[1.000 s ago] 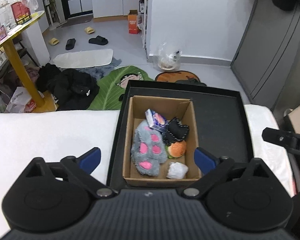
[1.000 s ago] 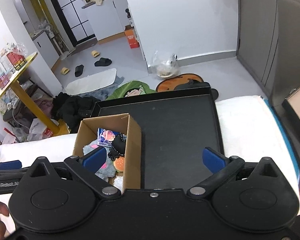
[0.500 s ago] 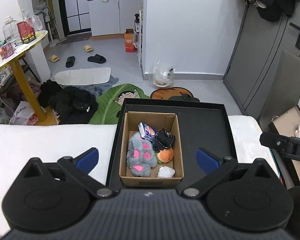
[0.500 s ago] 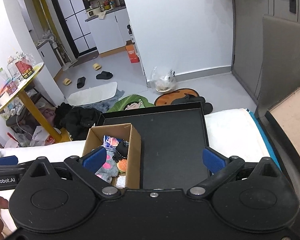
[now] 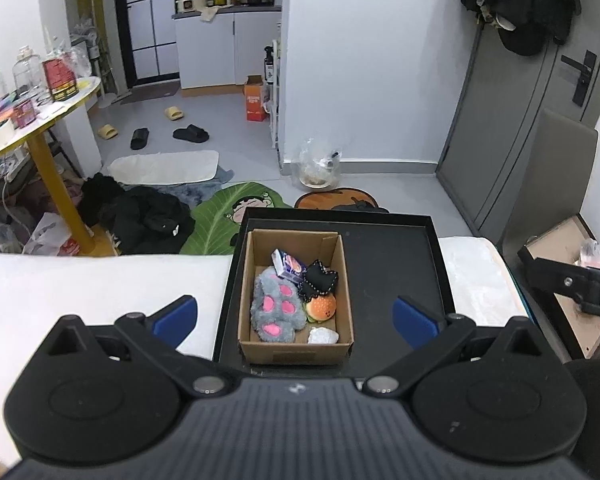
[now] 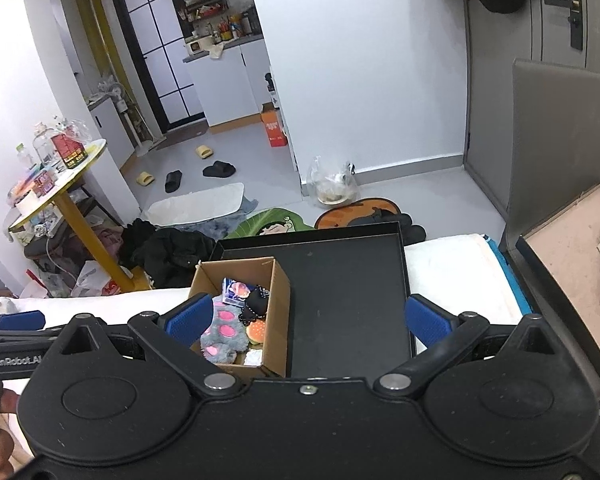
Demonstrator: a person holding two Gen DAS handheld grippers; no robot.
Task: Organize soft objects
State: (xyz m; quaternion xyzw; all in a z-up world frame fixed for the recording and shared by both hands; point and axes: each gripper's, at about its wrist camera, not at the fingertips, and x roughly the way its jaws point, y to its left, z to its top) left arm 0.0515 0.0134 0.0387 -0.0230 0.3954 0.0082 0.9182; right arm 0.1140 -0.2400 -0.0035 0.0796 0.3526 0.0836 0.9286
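Left tongs (image 5: pixel 294 316): blue-padded fingers spread wide, nothing between them, held above the near edge of the white bed (image 5: pixel 100 280). They frame the cardboard box in their own view.

Right tongs (image 6: pixel 308 316): likewise spread wide and empty, held above the black tray.

Black tray (image 5: pixel 396 264): shallow, rectangular, lying on the white bed; its right half is bare.

Cardboard box (image 5: pixel 296 350): open-topped, standing in the left half of the black tray, against the tray's left wall.

Contents of the cardboard box:
- Grey plush paw (image 5: pixel 276 308) with pink pads, lying along the left side.
- Small printed packet (image 5: pixel 286 266), white and purple, tilted at the far side, touching the paw's upper end.
- Black cat-shaped soft piece (image 5: pixel 318 282), right of the packet, edged with pale stitching.
- Hamburger plush (image 5: pixel 321 307), orange bun, just below the black piece and touching the paw.
- Small white soft lump (image 5: pixel 323 336) in the near right corner.

Surroundings: a grey floor beyond the bed carries a green leaf-shaped mat (image 5: pixel 224 220), an orange mat (image 5: pixel 336 202), a heap of dark clothes (image 5: pixel 144 216) and several slippers. A yellow-legged round table (image 5: pixel 40 120) stands at the left. A grey door (image 5: pixel 540 80) is at the right.
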